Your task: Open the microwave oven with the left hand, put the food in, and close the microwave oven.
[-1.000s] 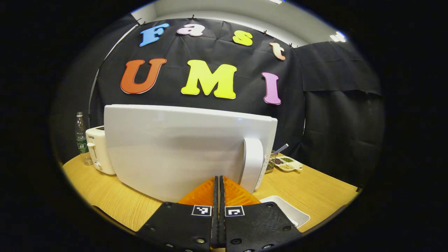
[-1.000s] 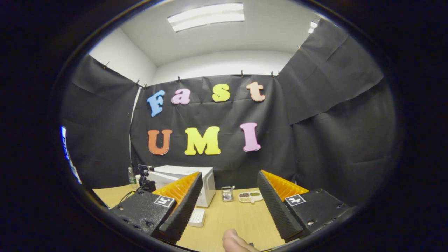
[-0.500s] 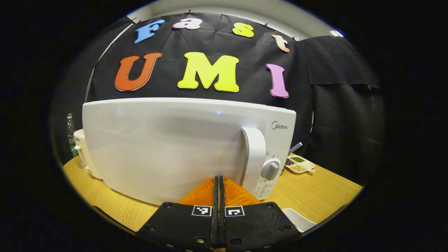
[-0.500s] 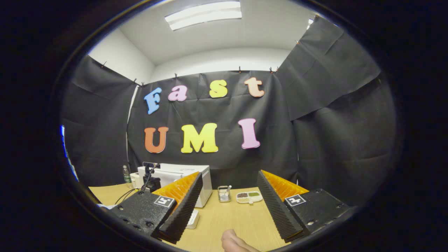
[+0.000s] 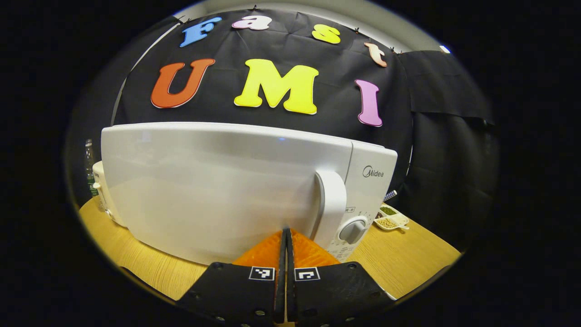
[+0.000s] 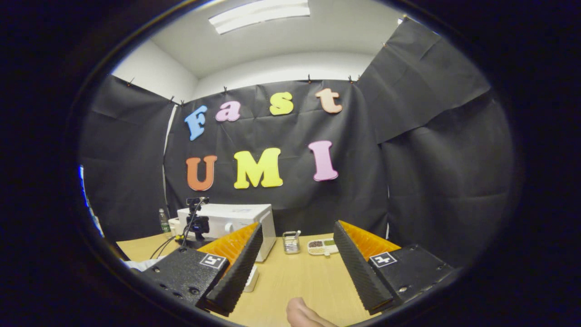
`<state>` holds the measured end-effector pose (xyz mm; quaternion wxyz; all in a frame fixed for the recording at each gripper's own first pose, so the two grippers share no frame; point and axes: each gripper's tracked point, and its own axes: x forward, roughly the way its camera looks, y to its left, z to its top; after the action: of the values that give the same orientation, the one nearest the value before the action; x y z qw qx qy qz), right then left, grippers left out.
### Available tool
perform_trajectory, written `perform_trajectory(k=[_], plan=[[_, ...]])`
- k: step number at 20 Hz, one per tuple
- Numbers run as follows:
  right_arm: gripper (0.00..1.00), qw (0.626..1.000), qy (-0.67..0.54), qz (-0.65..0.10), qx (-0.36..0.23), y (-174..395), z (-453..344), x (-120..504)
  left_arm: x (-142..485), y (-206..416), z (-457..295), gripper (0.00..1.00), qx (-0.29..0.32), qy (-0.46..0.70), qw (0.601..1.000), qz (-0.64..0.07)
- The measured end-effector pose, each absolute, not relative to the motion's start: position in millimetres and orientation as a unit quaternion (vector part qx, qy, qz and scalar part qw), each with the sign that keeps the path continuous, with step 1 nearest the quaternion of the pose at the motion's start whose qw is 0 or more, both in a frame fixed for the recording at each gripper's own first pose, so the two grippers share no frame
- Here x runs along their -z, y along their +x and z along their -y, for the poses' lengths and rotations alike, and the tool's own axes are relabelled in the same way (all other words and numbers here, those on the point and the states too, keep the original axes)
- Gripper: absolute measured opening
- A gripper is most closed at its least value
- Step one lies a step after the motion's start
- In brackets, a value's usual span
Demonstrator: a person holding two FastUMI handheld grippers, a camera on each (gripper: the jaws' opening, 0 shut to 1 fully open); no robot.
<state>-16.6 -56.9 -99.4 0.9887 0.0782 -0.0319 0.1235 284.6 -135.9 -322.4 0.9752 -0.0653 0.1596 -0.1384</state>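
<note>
Door-closing step, microwave (image 5: 218,190) nearly or fully shut.

L tongs (image 5: 286,236) pressed together, empty, tips at or just off the door (image 5: 204,181) beside the handle (image 5: 331,204); contact unclear. Door looks flush w/ the panel, food prob. inside, can't confirm. R tongs (image 6: 295,254) apart, empty, well back over the table (image 6: 308,281). Next: firm push till latched, then back L off.

From the right gripper view, the right gripper (image 6: 297,254) hangs with fingers spread wide above the light wooden table (image 6: 308,281), where the boxy white microwave oven (image 6: 236,222) stands; right of that oven sit a small wire rack (image 6: 290,242) and a divided white dish (image 6: 322,246).
</note>
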Motion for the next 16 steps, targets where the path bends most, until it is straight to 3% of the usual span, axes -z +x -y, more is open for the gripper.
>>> perform_trajectory(k=[5,10,12,13,15,16], plan=[[0.99,0.989,0.072,0.028,-0.126,-37,51,96,324,282,130,0.01,0.129,-0.054,0.976,-0.169],[0.99,0.991,0.066,0.023,-0.114,-55,52,96,292,241,128,0.01,0.161,-0.061,0.974,-0.147],[1.00,0.991,0.070,0.020,-0.112,-61,51,95,277,222,124,0.38,0.165,-0.063,0.974,-0.145],[0.99,0.991,0.070,0.018,-0.112,-65,50,96,269,212,117,0.75,0.157,-0.058,0.976,-0.142],[0.99,0.992,0.067,0.020,-0.109,-71,46,90,252,196,101,0.90,0.133,-0.045,0.981,-0.133],[0.99,0.992,0.065,0.023,-0.107,-74,45,87,243,188,93,0.90,0.122,-0.040,0.983,-0.128]])
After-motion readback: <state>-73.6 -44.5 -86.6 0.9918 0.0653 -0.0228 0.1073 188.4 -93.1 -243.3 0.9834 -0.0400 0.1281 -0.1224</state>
